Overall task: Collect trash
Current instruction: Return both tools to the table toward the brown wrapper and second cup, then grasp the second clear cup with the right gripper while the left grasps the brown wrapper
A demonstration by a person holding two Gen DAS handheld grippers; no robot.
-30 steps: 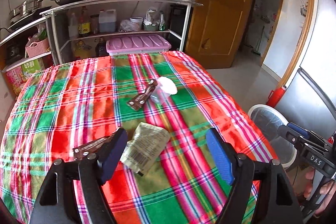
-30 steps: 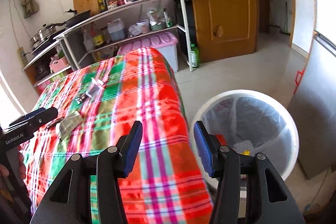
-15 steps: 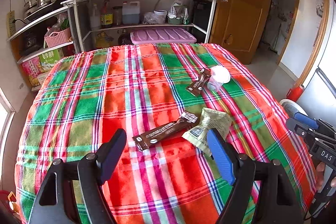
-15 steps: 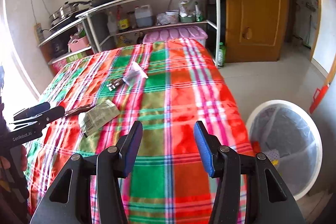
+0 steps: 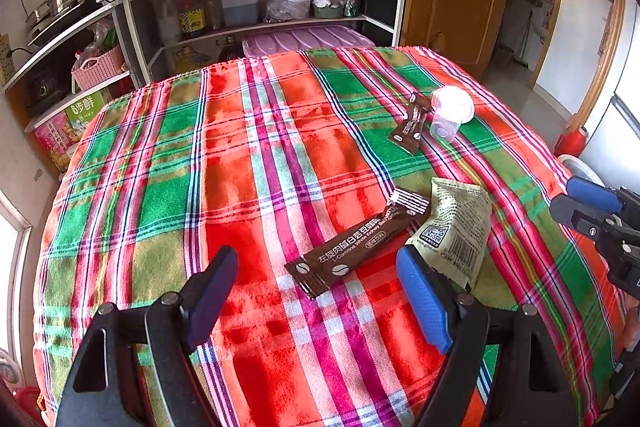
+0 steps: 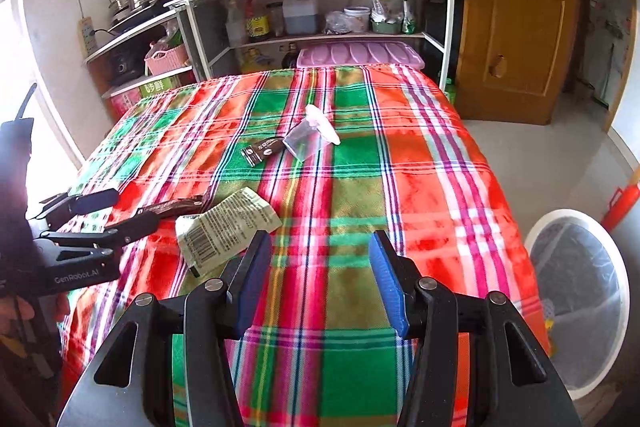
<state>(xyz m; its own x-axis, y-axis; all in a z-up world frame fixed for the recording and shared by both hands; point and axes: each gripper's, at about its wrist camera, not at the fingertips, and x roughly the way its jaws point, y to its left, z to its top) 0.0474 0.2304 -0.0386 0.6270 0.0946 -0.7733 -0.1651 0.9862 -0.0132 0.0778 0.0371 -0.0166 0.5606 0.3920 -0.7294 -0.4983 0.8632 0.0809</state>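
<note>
Both grippers are swinging back over the plaid table (image 5: pixel 248 163) since a second ago. Left gripper (image 5: pixel 316 291) is hovering spread, empty, straddling the brown sachet (image 5: pixel 356 247). Right gripper (image 6: pixel 318 281) is gaping, empty, beside the green wrapper (image 6: pixel 226 225). Second sachet (image 6: pixel 262 150) is touching the plastic cup (image 6: pixel 306 139) farther off; bin (image 6: pixel 576 299) is sitting right of the table.

Plaid-covered table (image 5: pixel 248 163) with wrappers (image 5: pixel 356 251), cup (image 5: pixel 450 115)
</note>
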